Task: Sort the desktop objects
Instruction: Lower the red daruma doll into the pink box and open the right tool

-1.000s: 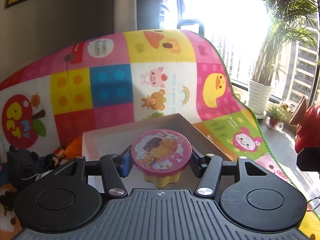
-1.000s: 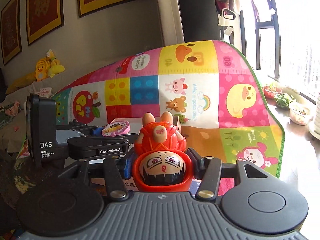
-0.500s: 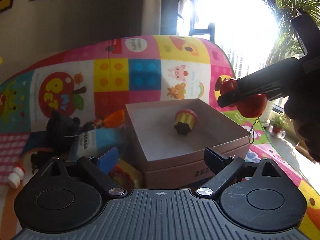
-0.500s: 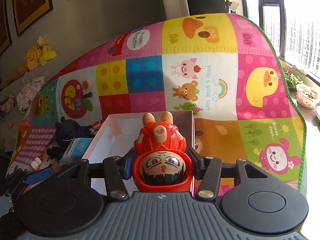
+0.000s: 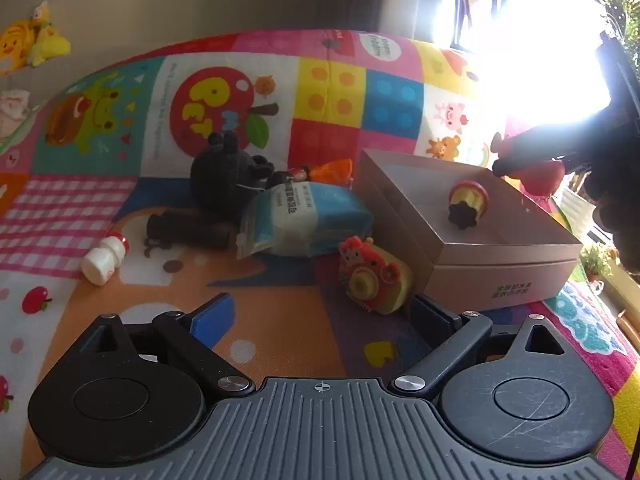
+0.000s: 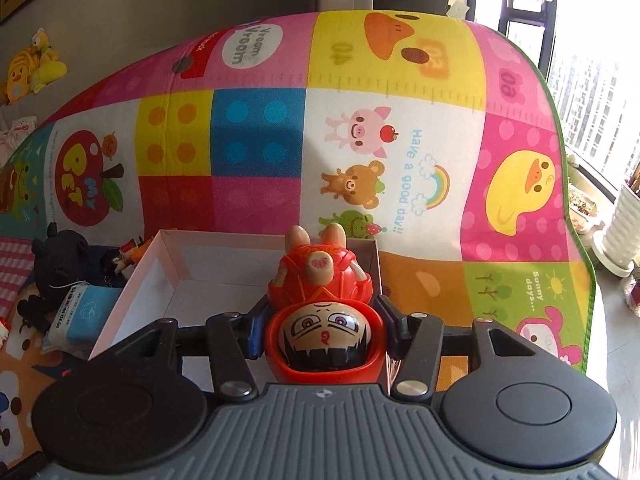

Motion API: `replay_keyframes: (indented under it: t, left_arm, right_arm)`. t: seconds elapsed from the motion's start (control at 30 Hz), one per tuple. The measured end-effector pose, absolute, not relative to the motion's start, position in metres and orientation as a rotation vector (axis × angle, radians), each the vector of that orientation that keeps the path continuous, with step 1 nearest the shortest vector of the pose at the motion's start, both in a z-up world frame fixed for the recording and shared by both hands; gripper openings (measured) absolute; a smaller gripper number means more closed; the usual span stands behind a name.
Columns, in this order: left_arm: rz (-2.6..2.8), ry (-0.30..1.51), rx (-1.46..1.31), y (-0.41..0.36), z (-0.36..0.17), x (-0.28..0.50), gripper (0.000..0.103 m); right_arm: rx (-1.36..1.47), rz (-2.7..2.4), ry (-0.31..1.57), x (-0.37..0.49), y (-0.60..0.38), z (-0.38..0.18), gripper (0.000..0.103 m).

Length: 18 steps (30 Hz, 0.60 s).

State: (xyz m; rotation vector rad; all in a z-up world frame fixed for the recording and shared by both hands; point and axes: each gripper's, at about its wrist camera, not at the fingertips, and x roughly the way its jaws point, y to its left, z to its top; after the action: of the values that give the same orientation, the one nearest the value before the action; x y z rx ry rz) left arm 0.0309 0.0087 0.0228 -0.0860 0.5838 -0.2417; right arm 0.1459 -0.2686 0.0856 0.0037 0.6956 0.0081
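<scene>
My left gripper hangs low over the play mat with its jaws opening and nothing between them. Just ahead of its right finger lies a red and yellow toy camera. The pink-lidded yellow tin lies tipped inside the open cardboard box. My right gripper is shut on a red-suited doll, held head toward the camera above the near corner of the box. In the left wrist view this doll hangs at the box's far right edge.
Left of the box lie a blue tissue pack, a black plush, a small orange figure, a brown object and a white bottle with a red cap. Potted plants stand beyond the mat's right edge.
My left gripper let go of the tin, which now lies in the box, then drew back and swung left with its jaws wide. My right gripper carried the doll over the box.
</scene>
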Motion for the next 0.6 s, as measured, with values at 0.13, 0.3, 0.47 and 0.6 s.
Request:
replay_keyframes:
  t: [0.13,0.3,0.47,0.6]
  left_arm:
    - [-0.257,0.586,-0.095,0.008,0.021,0.029,0.098]
    - [-0.274,0.570,-0.089,0.007,0.024,0.023,0.100]
    - [-0.248,0.588,-0.085,0.014,0.020,0.020,0.100]
    - [-0.215,0.615,-0.102,0.023,0.016,0.021,0.100]
  right_arm:
    - [-0.042,0.032,0.708,0.137,-0.261,0.089,0.053]
    - [-0.076,0.032,0.757,0.127,-0.260,0.072,0.061]
    - [0.000,-0.012,0.704,0.100,-0.280,0.077,0.063]
    - [0.015,-0.033,0.729,0.077,-0.289,0.059,0.062]
